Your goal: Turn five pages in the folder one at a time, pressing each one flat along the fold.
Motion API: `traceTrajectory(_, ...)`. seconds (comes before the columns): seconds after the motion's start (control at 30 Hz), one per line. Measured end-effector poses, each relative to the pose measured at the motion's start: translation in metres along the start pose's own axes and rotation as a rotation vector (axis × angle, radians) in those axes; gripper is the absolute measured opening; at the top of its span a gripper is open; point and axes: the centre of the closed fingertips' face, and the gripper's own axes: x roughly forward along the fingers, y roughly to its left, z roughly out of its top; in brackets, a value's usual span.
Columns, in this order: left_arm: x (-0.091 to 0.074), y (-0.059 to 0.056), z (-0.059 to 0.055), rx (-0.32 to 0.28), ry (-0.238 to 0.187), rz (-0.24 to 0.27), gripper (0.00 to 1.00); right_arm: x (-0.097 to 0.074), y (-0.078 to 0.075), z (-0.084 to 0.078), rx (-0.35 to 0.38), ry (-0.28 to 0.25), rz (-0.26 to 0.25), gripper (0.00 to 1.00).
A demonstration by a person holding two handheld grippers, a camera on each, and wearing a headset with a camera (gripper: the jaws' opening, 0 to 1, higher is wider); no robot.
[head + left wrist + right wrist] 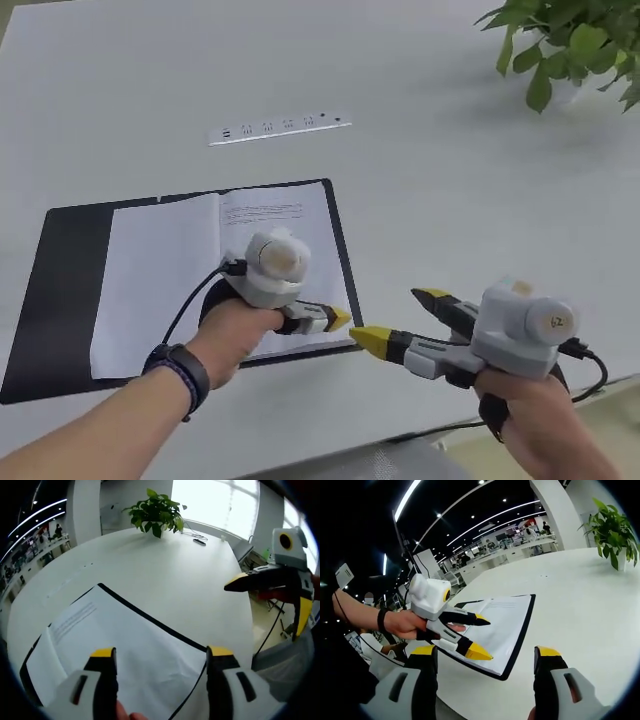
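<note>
Two grippers are poised at an open folder (60, 290) lying near-left on a white table (450, 150). The left gripper (162, 652) is hovering over the near corner of the right page (280, 225), jaws wide and empty, probably readying to lift it. The right gripper (400, 318) is hanging just right of the folder, jaws spread, gripping nothing.

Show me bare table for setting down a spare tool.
Widest free patch: table between the right edge of the folder, the power strip and the plant. Bare beyond the power strip too. Crowded: near edge at the folder's lower right corner, where left gripper and right gripper sit close.
</note>
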Motion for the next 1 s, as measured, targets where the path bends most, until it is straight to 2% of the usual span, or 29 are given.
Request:
traceTrajectory(0.1, 0.006, -0.004, -0.005, 0.022, 0.020, -0.003, 0.72, -0.001, -0.001, 0.000, 0.006, 0.001, 0.003, 0.78)
traceTrajectory(0.2, 0.013, -0.009, -0.012, 0.069, 0.050, -0.009, 0.72, -0.002, -0.004, 0.000, 0.021, -0.004, 0.004, 0.78)
traceTrajectory(0.3, 0.019, -0.009, -0.019, 0.096, 0.074, -0.001, 0.71, -0.001, -0.006, -0.001, 0.021, 0.004, 0.004, 0.78)
traceTrajectory(0.37, 0.021, -0.008, -0.023, 0.137, 0.090, 0.007, 0.71, 0.000, -0.007, -0.001, 0.019, 0.008, 0.005, 0.78)
traceTrajectory(0.4, 0.021, -0.005, -0.026, 0.194, 0.103, 0.022, 0.70, 0.000, -0.007, 0.000, 0.018, 0.009, 0.008, 0.78)
traceTrajectory(0.47, 0.021, -0.007, -0.025, 0.152, 0.084, 0.012, 0.70, 0.001, -0.007, 0.002, 0.016, 0.007, 0.012, 0.77)
traceTrajectory(0.77, 0.021, -0.006, -0.025, 0.134, 0.065, -0.009, 0.70, 0.006, -0.007, 0.000, 0.020, 0.022, 0.021, 0.75)
traceTrajectory(1.0, 0.020, -0.003, -0.023, 0.151, 0.067, -0.024, 0.65, 0.007, -0.006, -0.002, 0.019, 0.031, 0.023, 0.74)
